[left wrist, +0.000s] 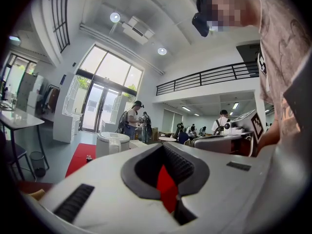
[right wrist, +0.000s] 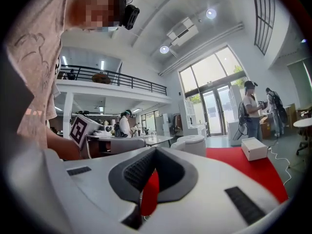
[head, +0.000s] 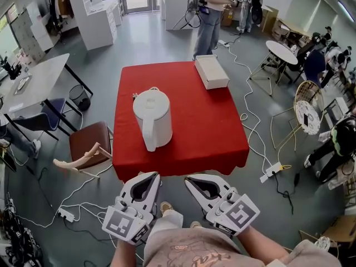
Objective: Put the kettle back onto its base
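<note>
Nearest in the head view, the left gripper (head: 152,176) and the right gripper (head: 192,178) sit side by side just short of the near edge of the red table (head: 217,132). Each has its jaws drawn together with nothing between them. On the table's left half stands the white kettle (head: 151,115), upright, with its handle toward the near side; whether a base lies under it cannot be told. A white box (head: 211,71) lies at the far right corner, well apart from the kettle. A brown chair (head: 88,142) stands just left of the table, and a person (head: 210,21) stands beyond its far edge.

In the left gripper view, the left gripper (left wrist: 164,147) has its jaws meeting at the tips, and only red cloth shows through the pad hollow. The kettle (left wrist: 112,143) stands farther off on the left.

In the right gripper view, the right gripper (right wrist: 155,151) is likewise closed and empty, with the kettle (right wrist: 191,144) ahead and the white box (right wrist: 255,148) to its right.
</note>
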`<action>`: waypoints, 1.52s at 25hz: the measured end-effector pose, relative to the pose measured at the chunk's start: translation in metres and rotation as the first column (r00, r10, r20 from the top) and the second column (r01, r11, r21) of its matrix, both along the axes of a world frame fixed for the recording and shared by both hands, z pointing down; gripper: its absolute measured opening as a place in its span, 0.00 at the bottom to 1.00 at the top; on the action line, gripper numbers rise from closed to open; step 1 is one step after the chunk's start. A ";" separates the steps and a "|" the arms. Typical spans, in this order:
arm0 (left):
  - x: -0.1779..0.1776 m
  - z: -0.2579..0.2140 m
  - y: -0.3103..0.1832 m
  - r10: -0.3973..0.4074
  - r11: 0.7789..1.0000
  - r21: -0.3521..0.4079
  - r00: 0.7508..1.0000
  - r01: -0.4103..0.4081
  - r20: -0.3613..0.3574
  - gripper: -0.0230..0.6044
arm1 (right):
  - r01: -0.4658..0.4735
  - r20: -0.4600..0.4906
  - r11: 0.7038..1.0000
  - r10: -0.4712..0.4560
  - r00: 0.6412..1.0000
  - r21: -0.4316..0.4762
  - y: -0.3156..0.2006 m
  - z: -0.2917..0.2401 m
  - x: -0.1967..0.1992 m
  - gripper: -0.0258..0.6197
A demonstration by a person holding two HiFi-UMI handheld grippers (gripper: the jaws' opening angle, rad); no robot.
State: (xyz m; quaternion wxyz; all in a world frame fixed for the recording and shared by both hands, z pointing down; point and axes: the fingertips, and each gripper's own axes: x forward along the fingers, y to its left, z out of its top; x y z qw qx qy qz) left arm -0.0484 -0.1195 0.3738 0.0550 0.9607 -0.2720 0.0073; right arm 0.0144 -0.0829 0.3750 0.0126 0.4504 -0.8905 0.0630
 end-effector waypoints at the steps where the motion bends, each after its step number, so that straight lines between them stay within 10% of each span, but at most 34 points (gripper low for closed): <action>1: 0.002 0.001 0.009 -0.005 1.000 0.002 1.000 0.005 0.004 0.03 | 0.010 0.003 1.000 -0.010 1.000 0.003 0.009 0.000 0.002 0.04; 17: 0.019 -0.008 0.155 -0.166 0.985 0.040 0.986 0.165 0.020 0.03 | 0.119 -0.018 0.992 -0.118 0.993 0.051 0.134 -0.009 0.019 0.04; 38: -0.015 -0.005 0.214 -0.108 0.994 0.013 0.990 0.107 0.094 0.03 | 0.094 -0.019 0.992 -0.093 0.995 0.087 0.181 -0.014 -0.034 0.04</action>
